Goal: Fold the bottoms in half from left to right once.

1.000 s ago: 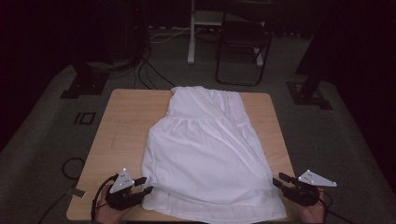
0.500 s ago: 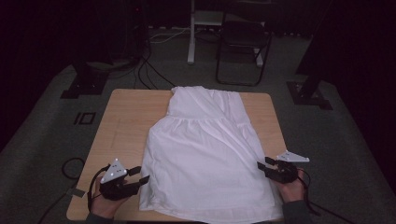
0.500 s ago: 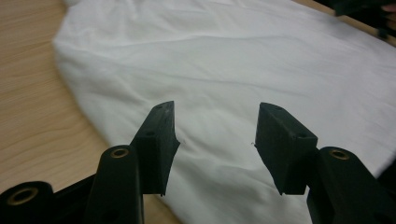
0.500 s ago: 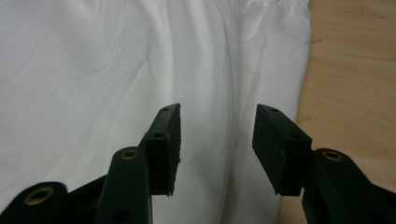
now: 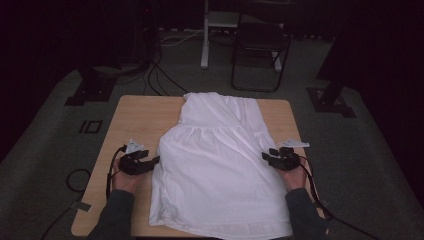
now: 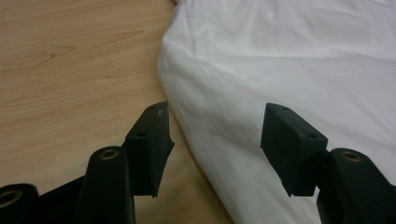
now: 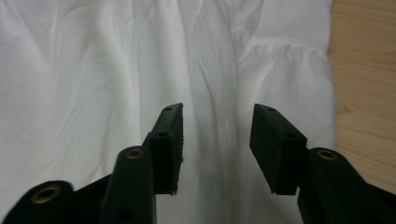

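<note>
A white dress (image 5: 220,165) lies flat on the wooden surface (image 5: 140,115), hem near, top far. The left gripper (image 5: 150,162) sits at its left edge, the right gripper (image 5: 267,157) at its right edge, equally near. Both jaws are spread, gripping nothing.

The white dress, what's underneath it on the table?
The white dress lies flat on the wooden table, whose bare top shows along both sides. The near hem overhangs the front edge. Anything beneath the cloth is covered.
</note>
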A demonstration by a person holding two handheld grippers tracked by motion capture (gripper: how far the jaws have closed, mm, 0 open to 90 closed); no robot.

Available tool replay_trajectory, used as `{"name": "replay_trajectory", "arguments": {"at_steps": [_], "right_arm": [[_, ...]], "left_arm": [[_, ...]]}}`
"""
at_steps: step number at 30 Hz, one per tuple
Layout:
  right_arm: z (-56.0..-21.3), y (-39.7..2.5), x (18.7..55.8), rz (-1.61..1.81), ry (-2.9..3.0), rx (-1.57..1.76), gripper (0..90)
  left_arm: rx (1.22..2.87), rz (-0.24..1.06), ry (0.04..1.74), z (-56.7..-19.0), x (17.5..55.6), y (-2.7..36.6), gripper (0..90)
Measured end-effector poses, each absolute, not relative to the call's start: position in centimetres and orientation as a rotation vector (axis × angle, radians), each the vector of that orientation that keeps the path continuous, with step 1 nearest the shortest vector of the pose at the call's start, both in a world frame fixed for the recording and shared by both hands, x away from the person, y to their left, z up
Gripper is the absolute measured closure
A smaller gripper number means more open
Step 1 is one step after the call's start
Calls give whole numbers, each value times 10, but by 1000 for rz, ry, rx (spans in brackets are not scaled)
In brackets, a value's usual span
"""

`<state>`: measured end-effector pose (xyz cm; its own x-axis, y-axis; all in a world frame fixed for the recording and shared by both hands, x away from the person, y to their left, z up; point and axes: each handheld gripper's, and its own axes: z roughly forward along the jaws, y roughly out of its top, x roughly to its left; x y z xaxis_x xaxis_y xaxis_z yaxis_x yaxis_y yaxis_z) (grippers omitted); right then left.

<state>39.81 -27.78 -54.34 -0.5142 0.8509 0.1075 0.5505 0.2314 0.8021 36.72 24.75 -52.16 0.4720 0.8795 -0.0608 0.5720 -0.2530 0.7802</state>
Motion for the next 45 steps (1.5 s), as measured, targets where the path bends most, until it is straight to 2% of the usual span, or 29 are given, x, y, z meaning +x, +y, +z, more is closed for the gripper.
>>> {"name": "replay_trajectory", "arguments": {"at_steps": [7, 8, 9, 15, 18, 24, 33, 37, 40, 42, 45], "right_arm": [[-553, -267, 425, 1169, 2192, 1336, 490], [-556, -264, 431, 1148, 2231, 1359, 623], [-554, -264, 430, 1129, 2224, 1362, 874], [-527, -283, 412, 1161, 1996, 1326, 888], [-524, -289, 413, 1137, 1968, 1346, 886], [-551, -294, 430, 998, 2014, 1436, 878], [-564, -297, 435, 1004, 2046, 1459, 864], [-565, -298, 434, 1022, 2039, 1461, 865], [-566, -299, 433, 1032, 2035, 1466, 872], [-566, -299, 431, 1040, 2040, 1468, 878], [-566, -299, 424, 1051, 2049, 1471, 881]], "left_arm": [[1998, 441, 1236, -539, 384, 236, 424], [2005, 431, 1234, -543, 384, 234, 424], [2021, 416, 1232, -548, 384, 232, 424], [2027, 417, 1224, -552, 380, 233, 423], [1988, 424, 1235, -548, 379, 238, 419], [1900, 433, 1291, -536, 394, 243, 408], [1940, 420, 1328, -546, 429, 220, 389], [1959, 386, 1291, -552, 429, 214, 480], [1996, 364, 1235, -553, 424, 214, 836], [2005, 378, 1223, -553, 417, 219, 875], [1983, 398, 1218, -553, 402, 227, 883]]}}
